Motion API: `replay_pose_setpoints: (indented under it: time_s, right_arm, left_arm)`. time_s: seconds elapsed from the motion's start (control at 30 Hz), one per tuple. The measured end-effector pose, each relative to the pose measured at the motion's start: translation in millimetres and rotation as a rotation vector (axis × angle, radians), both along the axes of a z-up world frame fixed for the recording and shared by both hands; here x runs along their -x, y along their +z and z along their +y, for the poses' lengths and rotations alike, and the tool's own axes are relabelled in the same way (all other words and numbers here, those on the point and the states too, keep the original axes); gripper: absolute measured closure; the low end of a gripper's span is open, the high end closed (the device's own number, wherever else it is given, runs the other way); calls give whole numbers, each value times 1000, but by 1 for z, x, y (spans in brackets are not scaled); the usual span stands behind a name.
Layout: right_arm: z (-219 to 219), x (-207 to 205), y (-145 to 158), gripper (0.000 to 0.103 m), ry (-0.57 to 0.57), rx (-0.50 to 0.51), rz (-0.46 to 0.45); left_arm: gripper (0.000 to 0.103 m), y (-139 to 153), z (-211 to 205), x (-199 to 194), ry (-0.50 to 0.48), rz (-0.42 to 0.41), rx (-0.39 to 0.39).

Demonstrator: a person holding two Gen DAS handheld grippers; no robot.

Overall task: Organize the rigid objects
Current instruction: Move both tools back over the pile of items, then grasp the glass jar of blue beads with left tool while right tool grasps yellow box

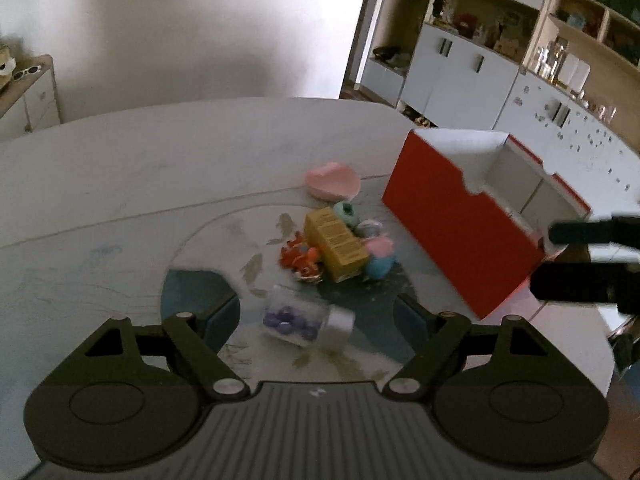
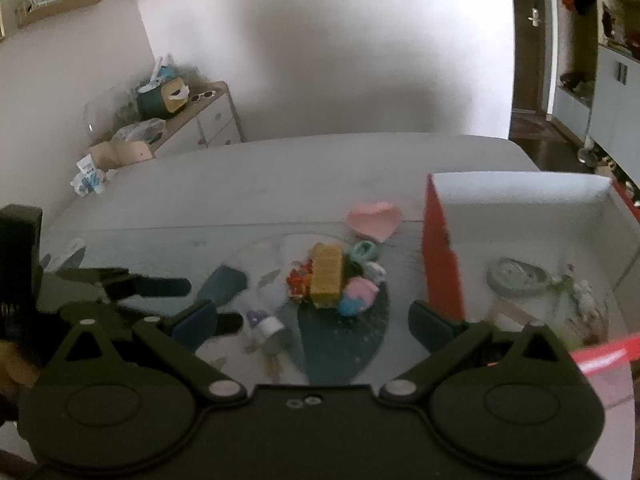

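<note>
Left wrist view: the left gripper [image 1: 318, 316] hangs over the table [image 1: 120, 184] with jaws spread wide, nothing pinched; a clear case of purple beads [image 1: 298, 322] lies between its fingertips (untouched). Ahead sits a yellow box [image 1: 335, 249] among small toys, the red bin [image 1: 464, 216] ahead to the right.

Right wrist view: the right gripper [image 2: 312, 322] is released too, the yellow box [image 2: 327, 275] straight ahead, the red bin [image 2: 442, 252] just right.
</note>
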State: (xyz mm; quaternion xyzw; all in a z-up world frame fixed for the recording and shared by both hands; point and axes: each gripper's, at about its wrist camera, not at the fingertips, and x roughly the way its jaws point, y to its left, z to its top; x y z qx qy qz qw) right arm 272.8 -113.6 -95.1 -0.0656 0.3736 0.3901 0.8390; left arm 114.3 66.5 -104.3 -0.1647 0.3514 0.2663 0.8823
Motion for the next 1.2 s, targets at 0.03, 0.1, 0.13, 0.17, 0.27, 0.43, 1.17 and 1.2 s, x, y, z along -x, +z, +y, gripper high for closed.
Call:
replay_pose_setpoints:
  time_s: [0.03, 0.1, 0.13, 0.17, 0.27, 0.43, 1.17, 1.2]
  right_arm:
    - [5, -3, -2, 1, 0, 11, -1]
    - [14, -9, -6, 2, 4, 30, 2]
    - [18, -12, -9, 2, 6, 40, 3]
    - [22, -15, -11, 2, 8, 49, 4]
    - [34, -23, -19, 3, 16, 72, 12]
    - [52, -42, -33, 11, 10, 99, 48]
    - [106, -94, -73, 60, -52, 192, 143]
    - [106, -95, -75, 60, -55, 195, 147]
  left_arm:
    - [19, -2, 1, 0, -6, 1, -3]
    - [19, -7, 3, 0, -15, -1, -12]
    - [19, -10, 4, 0, -19, -3, -25]
    - [19, -14, 4, 1, -22, -1, -42]
    - [19, -25, 1, -2, -57, 22, -103]
    - [19, -43, 2, -11, -102, 51, -123]
    - [19, -65, 15, -24, -113, 51, -111]
    - [19, -66, 15, -24, -125, 46, -105]
